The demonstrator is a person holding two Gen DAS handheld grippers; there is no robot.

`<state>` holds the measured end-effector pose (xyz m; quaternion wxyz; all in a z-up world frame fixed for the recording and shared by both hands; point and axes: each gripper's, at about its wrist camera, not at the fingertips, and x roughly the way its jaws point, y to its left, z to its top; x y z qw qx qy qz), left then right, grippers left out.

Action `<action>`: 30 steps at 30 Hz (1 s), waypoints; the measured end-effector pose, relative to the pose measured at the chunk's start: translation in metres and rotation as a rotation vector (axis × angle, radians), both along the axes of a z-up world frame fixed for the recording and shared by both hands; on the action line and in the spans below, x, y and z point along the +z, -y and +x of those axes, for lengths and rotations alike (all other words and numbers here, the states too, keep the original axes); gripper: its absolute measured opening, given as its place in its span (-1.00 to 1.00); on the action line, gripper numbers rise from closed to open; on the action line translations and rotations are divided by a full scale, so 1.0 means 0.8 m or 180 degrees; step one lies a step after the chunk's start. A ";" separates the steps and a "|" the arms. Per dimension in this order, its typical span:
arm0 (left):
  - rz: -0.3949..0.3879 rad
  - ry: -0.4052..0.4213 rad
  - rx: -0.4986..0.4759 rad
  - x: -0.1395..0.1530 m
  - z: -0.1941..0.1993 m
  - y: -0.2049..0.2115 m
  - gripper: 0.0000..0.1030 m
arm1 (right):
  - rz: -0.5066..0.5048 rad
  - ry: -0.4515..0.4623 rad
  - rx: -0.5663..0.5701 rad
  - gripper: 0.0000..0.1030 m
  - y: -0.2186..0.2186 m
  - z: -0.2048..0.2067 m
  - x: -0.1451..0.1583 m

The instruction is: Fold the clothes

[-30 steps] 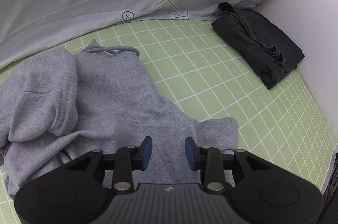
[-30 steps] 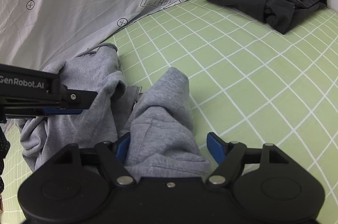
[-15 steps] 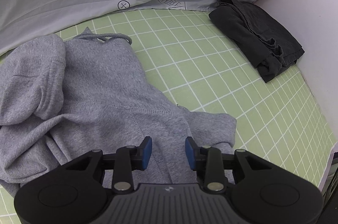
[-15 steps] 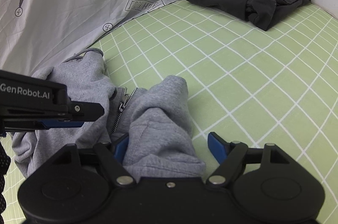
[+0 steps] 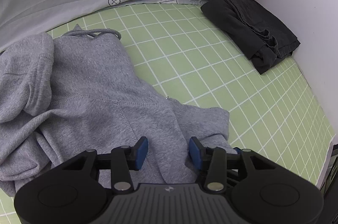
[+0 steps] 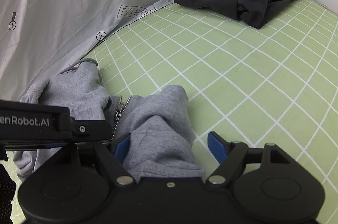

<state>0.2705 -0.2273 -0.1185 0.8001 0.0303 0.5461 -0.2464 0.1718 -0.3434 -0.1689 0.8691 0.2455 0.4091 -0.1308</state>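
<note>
Compared with a second ago, the left claw (image 5: 168, 150) is opening wider over the grey hoodie (image 5: 88, 84), which lies at 8 o'clock on the green checked sheet (image 5: 211, 67). The right claw (image 6: 169, 144) is released around a hoodie fold, pads not pressing.

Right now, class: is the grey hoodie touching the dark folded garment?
Apart. The left wrist view shows bare green checked sheet plainly separating the grey hoodie from the dark folded garment.

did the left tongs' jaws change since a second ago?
Yes. The left tongs are opening; the pads stand wider over the grey hoodie, against the tongs' own fixed body.
</note>
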 end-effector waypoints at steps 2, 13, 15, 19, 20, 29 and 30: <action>0.0002 -0.0006 0.0011 -0.002 0.000 0.000 -0.13 | -0.0029 0.0002 0.0009 0.51 -0.001 0.001 0.000; 0.0186 -0.0002 0.0403 -0.024 0.003 -0.016 -0.79 | -0.0183 -0.0073 0.0097 0.50 -0.008 0.005 0.001; 0.0118 0.0029 0.0596 -0.021 0.000 -0.031 -0.80 | -0.0111 -0.0076 0.0063 0.50 -0.005 0.003 0.002; 0.0048 0.0165 0.0985 0.001 -0.015 -0.086 -0.80 | 0.0004 -0.0028 0.0046 0.50 -0.001 -0.004 0.010; 0.0079 0.0240 0.1091 0.006 -0.022 -0.103 -0.81 | 0.0010 -0.0005 0.0059 0.51 -0.002 -0.005 0.013; 0.0412 0.0621 0.2276 0.047 -0.103 -0.294 -0.81 | -0.0243 0.0197 0.0604 0.55 -0.064 -0.008 0.050; 0.0514 0.0688 0.2413 0.047 -0.112 -0.318 -0.81 | -0.0285 0.0199 0.0653 0.55 -0.070 -0.008 0.053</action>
